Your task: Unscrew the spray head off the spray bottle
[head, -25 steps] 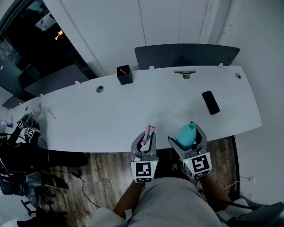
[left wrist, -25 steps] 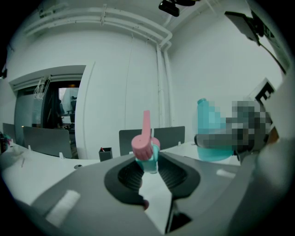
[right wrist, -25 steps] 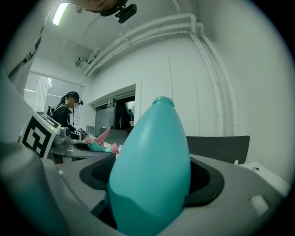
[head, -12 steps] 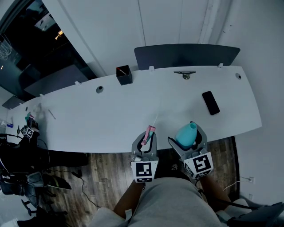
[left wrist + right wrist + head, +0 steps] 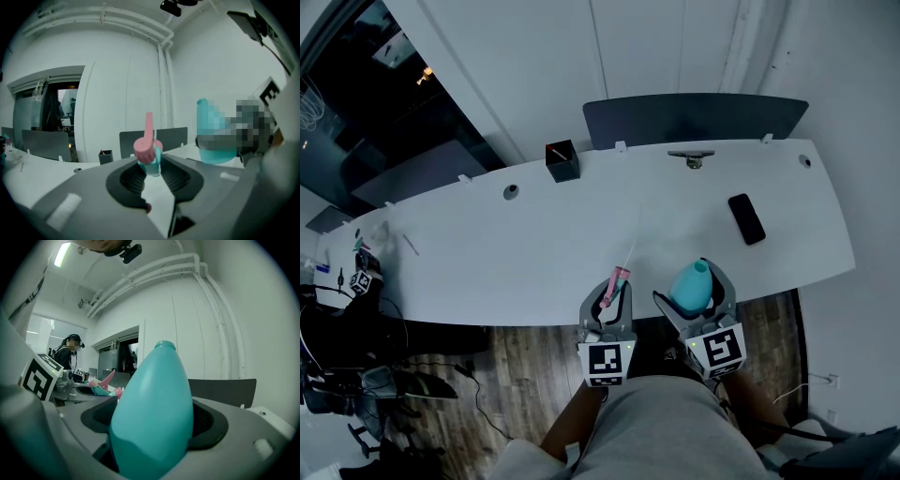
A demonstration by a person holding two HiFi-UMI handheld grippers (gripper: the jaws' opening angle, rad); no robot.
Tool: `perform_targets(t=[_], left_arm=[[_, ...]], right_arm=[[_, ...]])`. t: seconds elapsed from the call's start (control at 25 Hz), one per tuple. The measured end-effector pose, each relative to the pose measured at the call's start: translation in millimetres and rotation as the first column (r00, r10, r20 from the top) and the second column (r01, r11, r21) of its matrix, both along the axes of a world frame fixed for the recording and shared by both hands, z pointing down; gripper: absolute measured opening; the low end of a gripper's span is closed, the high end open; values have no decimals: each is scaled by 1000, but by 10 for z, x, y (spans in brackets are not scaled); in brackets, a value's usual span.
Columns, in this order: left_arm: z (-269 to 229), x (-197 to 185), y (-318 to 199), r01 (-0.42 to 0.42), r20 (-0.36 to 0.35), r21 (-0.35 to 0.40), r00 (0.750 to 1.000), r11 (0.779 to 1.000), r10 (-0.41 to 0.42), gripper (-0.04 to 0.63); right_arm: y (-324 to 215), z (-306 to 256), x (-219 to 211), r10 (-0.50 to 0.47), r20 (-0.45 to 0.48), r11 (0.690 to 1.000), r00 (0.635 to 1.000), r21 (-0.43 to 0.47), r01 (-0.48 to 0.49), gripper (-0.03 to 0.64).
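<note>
Teal spray bottle [image 5: 154, 394] clamped in the right tongs [image 5: 154, 425]; just left of it, left tongs [image 5: 151, 165] grip the detached spray head [image 5: 144, 147].

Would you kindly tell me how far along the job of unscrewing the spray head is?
Done: the spray head is off, and the bottle shows a bare neck. In hand: the left gripper holds the spray head and the right gripper holds the bottle, apart from each other. Left: probably only setting both down on the table.
</note>
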State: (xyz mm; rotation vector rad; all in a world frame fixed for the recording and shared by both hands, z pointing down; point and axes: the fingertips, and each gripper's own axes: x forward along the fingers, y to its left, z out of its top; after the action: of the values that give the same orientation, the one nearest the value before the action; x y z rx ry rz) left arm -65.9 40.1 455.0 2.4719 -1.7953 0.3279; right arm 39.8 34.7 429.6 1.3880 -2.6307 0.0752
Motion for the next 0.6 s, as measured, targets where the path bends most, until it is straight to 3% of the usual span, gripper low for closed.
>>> perform_targets(t=[0.6], left_arm=[[-7, 13, -82, -6, 7, 0, 1000, 1000, 6, 89]], right_arm=[[-83, -26, -26, -8, 2, 1000, 1000, 2, 8, 451]])
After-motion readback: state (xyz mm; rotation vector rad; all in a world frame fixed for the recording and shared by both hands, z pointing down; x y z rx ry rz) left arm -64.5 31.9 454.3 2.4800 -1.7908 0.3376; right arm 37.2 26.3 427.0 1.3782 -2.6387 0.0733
